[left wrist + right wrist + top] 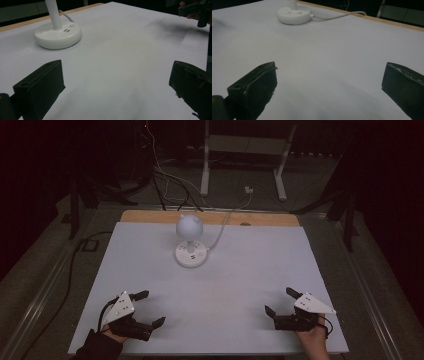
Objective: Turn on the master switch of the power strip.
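At the near left edge of the table (150,270), the left gripper (148,308) rests low with its jaws spread wide and nothing between them. The left gripper view looks across bare white surface toward the lamp (57,35), which stands well apart from both grippers, toward the far middle of the table. Its round base sits flat, a thin stem rises from it, and a ball-shaped head (189,225) tops the stem. A white cable (220,232) runs from the back of the base off the far edge.

The lamp looks top-heavy, so a push high on the stem or head would likely tip it rather than slide it. A grip on the smooth, narrow stem could slip or let the lamp swing. The small buttons on the base (293,14) sit close together, so a broad jaw tip coming down on them might press the wrong one or shove the base backward. The cable may pull taut and drag the lamp if it is moved toward the near edge.

At the near right, the right gripper (280,301) also lies low, jaws wide apart and empty. If both grippers go for the lamp together, they could knock each other around that slim stem.
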